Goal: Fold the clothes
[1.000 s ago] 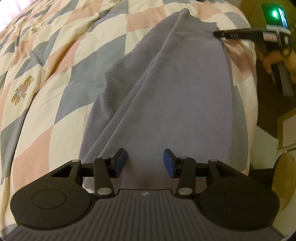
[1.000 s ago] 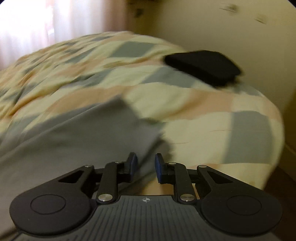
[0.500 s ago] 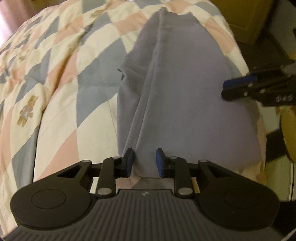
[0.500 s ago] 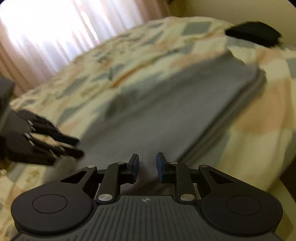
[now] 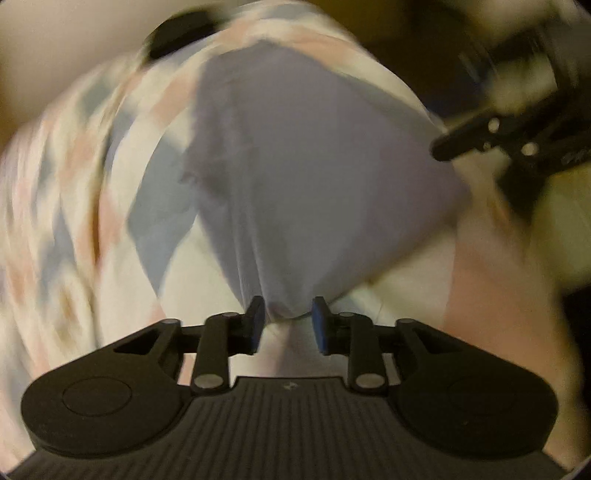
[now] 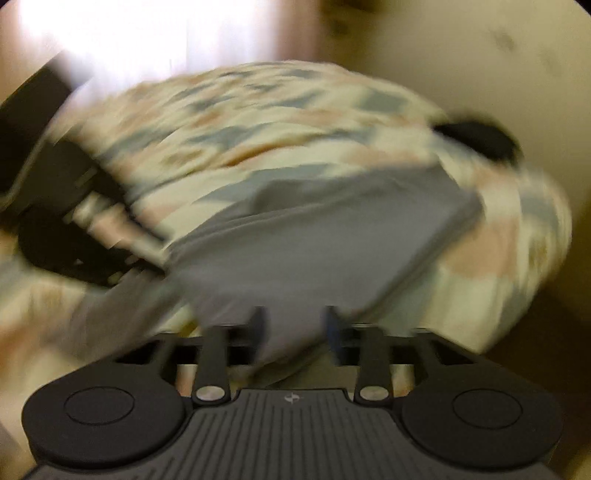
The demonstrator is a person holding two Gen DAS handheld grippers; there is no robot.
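A grey garment (image 5: 314, 166) lies spread on the checked quilt (image 5: 74, 184). Its near corner is bunched up and drawn tight into my left gripper (image 5: 286, 321), which is shut on it. In the right wrist view the same grey garment (image 6: 314, 240) runs in between the fingers of my right gripper (image 6: 293, 328); those fingers stand well apart around the cloth edge. The right gripper (image 5: 439, 147) shows in the left wrist view at the garment's right side. The left gripper (image 6: 122, 258) appears blurred at the left of the right wrist view. Both views are motion-blurred.
A black folded item (image 6: 476, 136) lies on the quilt (image 6: 258, 122) beyond the garment's far end, close to the wall (image 6: 480, 55). A bright curtained window (image 6: 129, 29) is behind the bed. The bed edge drops off at the right.
My left gripper closed from wide open onto the garment's corner and swung round with it. My right gripper's fingers spread wider and now have the cloth edge between them.
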